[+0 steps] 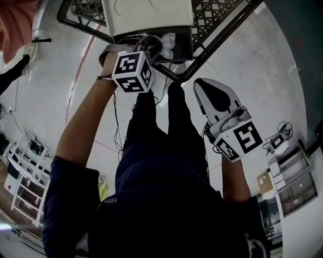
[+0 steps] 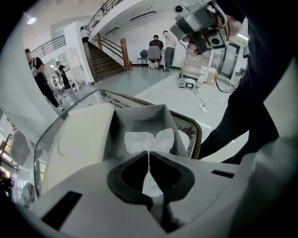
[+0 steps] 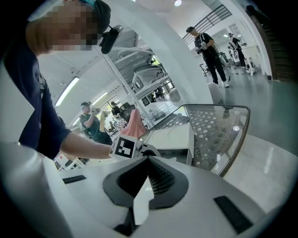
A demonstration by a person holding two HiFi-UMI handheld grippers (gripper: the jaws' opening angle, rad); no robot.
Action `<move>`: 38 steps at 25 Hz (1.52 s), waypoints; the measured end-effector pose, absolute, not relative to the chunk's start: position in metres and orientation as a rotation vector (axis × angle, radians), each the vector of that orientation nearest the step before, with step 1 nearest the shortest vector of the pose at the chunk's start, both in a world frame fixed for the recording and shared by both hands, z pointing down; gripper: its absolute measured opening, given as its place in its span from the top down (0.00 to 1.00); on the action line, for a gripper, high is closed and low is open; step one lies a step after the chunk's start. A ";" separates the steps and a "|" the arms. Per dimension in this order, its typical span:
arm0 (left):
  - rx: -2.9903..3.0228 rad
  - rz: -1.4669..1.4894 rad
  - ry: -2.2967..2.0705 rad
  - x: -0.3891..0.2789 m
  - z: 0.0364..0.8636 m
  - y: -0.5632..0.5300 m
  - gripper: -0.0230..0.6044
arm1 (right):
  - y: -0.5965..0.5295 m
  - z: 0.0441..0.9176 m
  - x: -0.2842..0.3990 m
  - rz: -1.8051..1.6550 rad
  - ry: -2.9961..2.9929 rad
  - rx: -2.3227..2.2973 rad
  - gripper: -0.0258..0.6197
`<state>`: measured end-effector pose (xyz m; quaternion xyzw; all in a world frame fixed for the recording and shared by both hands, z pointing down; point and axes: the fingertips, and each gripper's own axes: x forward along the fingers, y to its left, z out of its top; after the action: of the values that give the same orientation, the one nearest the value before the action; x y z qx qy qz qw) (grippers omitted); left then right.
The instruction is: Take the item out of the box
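Observation:
An open grey box (image 2: 139,116) with a white lid (image 2: 79,139) stands on a glass table (image 1: 212,50). Inside lies a white item in crinkled clear wrapping (image 2: 149,138), also visible from above (image 1: 169,43). My left gripper (image 2: 149,155) reaches into the box (image 1: 146,15) and is shut on the top of the item's wrapping; from above it (image 1: 153,48) is at the box's open end. My right gripper (image 1: 204,88) hangs in the air to the right of the box, off the table, shut with nothing in it (image 3: 149,161). From its view the box (image 3: 172,139) lies ahead.
The table (image 3: 219,130) has a patterned glass top and a dark woven rim (image 2: 198,135). The person's legs stand right against its near edge. Several people, a staircase (image 2: 104,62) and shelving stand farther off on the pale floor, with cables lying on it.

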<state>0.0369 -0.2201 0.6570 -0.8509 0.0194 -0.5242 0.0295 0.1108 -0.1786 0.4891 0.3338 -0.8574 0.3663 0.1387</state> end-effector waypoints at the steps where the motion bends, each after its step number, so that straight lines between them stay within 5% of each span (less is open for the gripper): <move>1: -2.626 -1.611 0.071 0.037 0.655 -0.220 0.94 | -0.178 0.488 0.110 1.058 -2.480 0.964 0.93; 38: -2.935 -0.617 0.901 -0.044 0.296 -0.199 0.95 | -0.169 0.285 0.034 0.507 -2.717 1.063 0.93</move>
<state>-0.0436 -0.1994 0.2964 -0.9372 0.2877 -0.1971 0.0050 0.0339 -0.1693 0.2847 0.3576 -0.9138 0.1705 0.0902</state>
